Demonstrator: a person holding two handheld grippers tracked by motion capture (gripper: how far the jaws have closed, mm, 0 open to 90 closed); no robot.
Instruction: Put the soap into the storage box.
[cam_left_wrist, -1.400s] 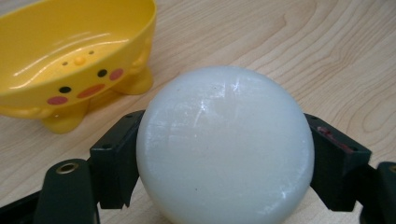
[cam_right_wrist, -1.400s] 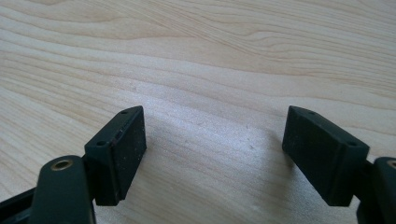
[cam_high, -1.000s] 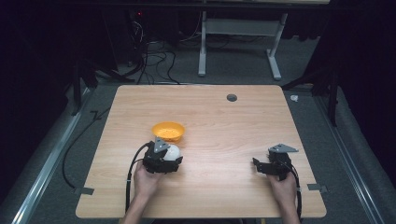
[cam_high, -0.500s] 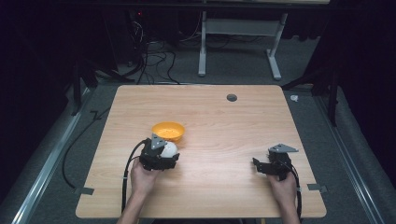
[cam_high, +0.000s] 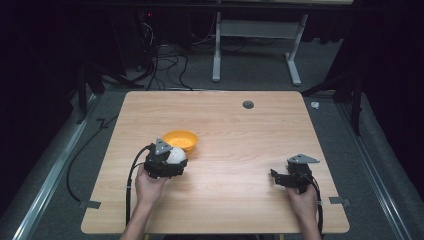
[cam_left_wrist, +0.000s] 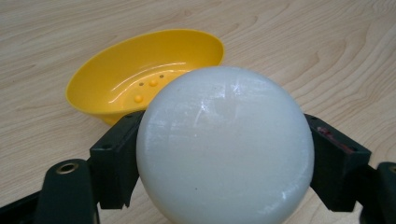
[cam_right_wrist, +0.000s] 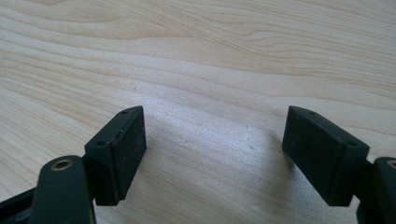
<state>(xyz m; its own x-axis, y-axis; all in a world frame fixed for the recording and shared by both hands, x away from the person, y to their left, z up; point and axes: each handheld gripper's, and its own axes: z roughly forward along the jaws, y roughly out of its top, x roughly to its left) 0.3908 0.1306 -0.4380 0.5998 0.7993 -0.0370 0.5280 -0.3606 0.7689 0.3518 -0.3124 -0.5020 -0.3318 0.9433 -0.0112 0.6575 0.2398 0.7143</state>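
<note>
**Left gripper carries white ball to the lip of the yellow bowl**

Left gripper (cam_high: 172, 162), held over the pale wood-grain desk (cam_high: 240, 125), is clamped on a smooth, glossy white ball (cam_left_wrist: 224, 144), one black jaw pressed to each side of it. Just beyond the ball, along the line the jaws point, sits the shallow oval yellow plastic bowl (cam_left_wrist: 140, 74). Its long axis runs across the left gripper view and its near rim lies partly behind the ball. From above, the ball (cam_high: 176, 155) appears to touch or overlap the bowl's (cam_high: 181, 140) near edge; whether it is already over the hollow cannot be told. By this reading, a short carry forward would bring the ball above the dimpled floor of the bowl.

On the opposite side of the desk, the right gripper (cam_high: 276, 176) rests low and well apart from bowl and ball. Its jaws stand wide, with nothing but bare wood between them, and it is plainly the farther of the two from the work.
</note>
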